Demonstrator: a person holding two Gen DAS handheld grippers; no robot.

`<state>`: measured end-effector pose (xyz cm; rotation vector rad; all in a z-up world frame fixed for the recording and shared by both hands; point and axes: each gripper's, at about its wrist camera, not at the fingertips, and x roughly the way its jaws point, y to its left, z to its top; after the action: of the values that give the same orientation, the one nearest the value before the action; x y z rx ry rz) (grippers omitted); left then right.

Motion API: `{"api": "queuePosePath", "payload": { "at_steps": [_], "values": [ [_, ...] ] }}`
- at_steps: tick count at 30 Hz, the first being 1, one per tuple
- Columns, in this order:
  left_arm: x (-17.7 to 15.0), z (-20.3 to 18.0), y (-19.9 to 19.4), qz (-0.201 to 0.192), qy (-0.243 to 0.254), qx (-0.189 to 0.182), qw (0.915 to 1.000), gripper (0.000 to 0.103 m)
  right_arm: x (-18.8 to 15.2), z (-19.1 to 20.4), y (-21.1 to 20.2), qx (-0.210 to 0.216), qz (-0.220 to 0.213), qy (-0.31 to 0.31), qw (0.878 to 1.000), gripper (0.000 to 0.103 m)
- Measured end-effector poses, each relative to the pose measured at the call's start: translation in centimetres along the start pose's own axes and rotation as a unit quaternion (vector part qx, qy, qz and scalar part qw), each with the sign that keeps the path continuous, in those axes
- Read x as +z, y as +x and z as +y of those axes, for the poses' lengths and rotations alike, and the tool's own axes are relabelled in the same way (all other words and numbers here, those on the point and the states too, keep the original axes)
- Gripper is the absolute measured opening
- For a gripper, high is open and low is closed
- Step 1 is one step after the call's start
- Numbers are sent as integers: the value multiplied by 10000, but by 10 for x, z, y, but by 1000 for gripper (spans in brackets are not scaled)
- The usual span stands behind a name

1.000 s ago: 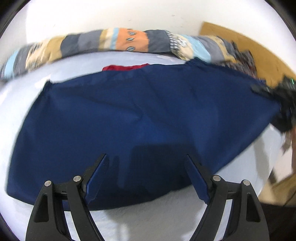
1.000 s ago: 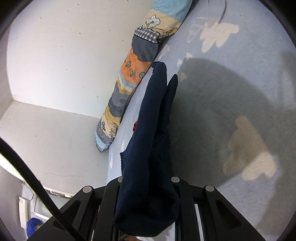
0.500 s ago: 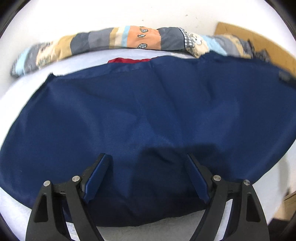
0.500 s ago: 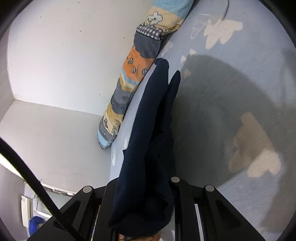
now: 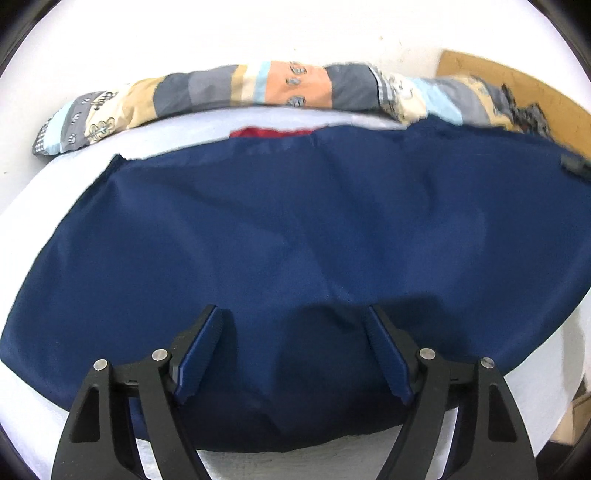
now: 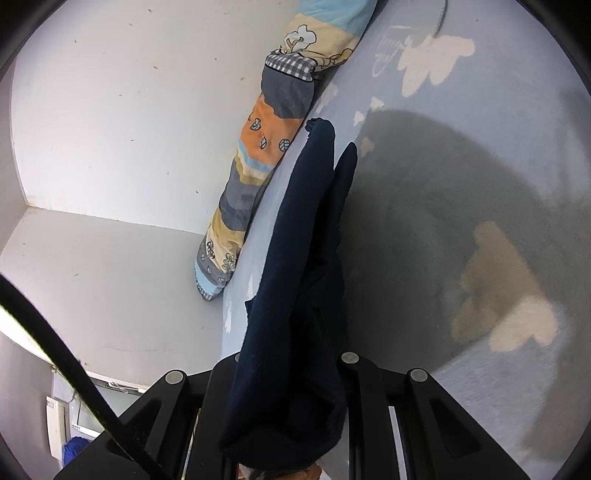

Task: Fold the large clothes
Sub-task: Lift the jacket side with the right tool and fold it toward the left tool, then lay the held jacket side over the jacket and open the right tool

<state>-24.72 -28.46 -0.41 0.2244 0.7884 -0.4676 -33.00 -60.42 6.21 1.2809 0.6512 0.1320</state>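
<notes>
The navy garment (image 5: 295, 240) lies spread wide over the pale blue bed sheet (image 5: 44, 206), and its far edge runs close to the long patchwork bolster (image 5: 258, 86) that lies along the white wall (image 5: 221, 33). A small piece of red cloth (image 5: 271, 132) shows just behind that far edge. One end of the garment (image 6: 295, 280) is lifted off the bed and hangs in a narrow folded band; the right gripper (image 6: 288, 424) is clenched on it, and the cloth bunches over the place where the fingers meet, so the pads themselves are hidden. Under this raised part a broad shadow falls on the sheet (image 6: 461, 177), which has pale cloud prints. The left gripper (image 5: 293, 350) is above the near part of the spread garment with its jaws wide apart; they have just closed a little, and the blue pads (image 5: 199, 354) press on nothing, though the cloth lies below and between them. At the right edge of the left wrist view a brown board (image 5: 524, 85) stands behind the bolster.
</notes>
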Motion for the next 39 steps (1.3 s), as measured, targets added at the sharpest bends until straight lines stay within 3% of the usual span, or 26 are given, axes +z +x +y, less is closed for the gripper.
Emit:
{"api": "queuePosePath", "payload": {
  "at_steps": [3,9,20,21,24,27,30,37,39],
  "values": [
    [-3,-5,3,-31,132,147,9998,79,-3,0,4,-74,55,-32,10000,16],
    [4,1,-11,-167,-22,64,9998,77,-2,0,1,-27,3,5,10000,16],
    [-5,-4,-2,-83,107,240,9996,77,-4,5,4,-69,52,-59,9999,16],
    [-2,-2,-6,-142,26,191,9997,72,-4,5,4,-57,38,-47,10000,16],
    [5,1,-23,-524,4,242,9983,70,-3,4,0,10,-16,10,10000,16],
    [-2,5,-3,-55,53,233,9997,71,-3,4,0,0,-25,-1,10000,16],
    [-7,4,2,-137,138,271,9994,72,-6,6,3,-40,14,-41,10000,17],
    [3,20,-11,-86,-355,8,9993,71,-4,11,1,2,-32,-78,10000,16],
    [12,37,-28,-191,-842,-3,9963,71,-5,13,0,32,-40,-102,9999,16]
  ]
}}
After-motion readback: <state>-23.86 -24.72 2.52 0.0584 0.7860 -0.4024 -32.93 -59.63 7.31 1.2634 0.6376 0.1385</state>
